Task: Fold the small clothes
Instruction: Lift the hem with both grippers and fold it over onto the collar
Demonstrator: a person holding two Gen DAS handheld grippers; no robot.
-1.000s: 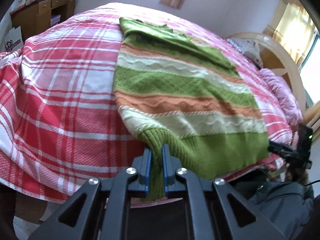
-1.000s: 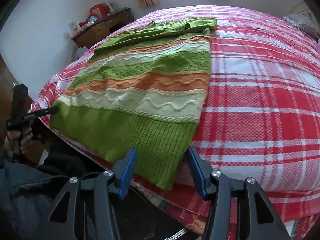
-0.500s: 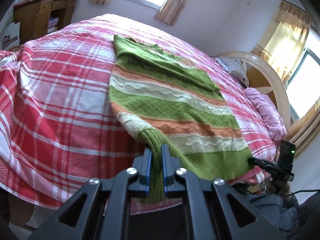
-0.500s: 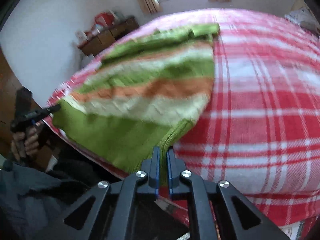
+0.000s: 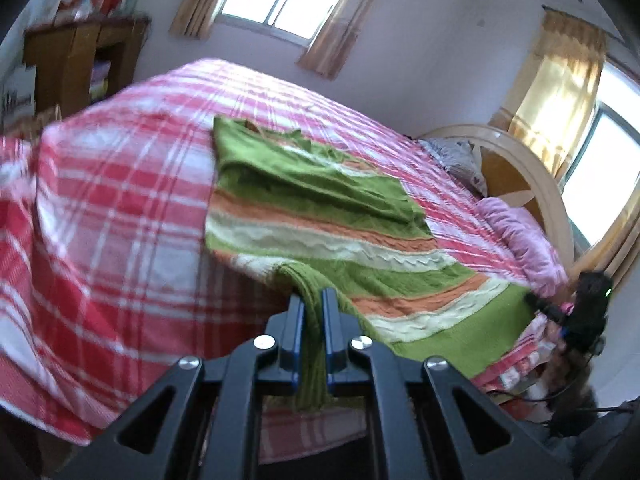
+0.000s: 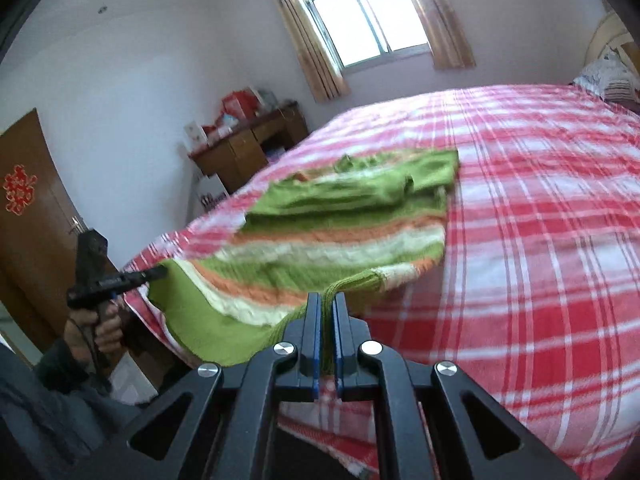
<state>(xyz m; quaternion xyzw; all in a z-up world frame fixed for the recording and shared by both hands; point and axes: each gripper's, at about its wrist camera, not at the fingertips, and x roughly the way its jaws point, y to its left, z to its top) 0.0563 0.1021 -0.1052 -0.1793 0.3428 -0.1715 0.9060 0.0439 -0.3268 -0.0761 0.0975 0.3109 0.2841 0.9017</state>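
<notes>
- Done: sleeves folded in on the striped sweater (image 5: pixel 320 236), lying on the bed (image 5: pixel 120 208) beyond the fingers.
- Left gripper (image 5: pixel 313 300) and right gripper (image 6: pixel 328 304) each pinch a hem corner, raised.
- Left: carrying the hem forward over the collar.

Sweater (image 6: pixel 320 248) motion-blurred; headboard (image 6: pixel 604 36) cut off.

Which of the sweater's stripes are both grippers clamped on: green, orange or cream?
The ribbed green hem band at the sweater's near edge: left gripper and right gripper each pinch a corner of it.
</notes>
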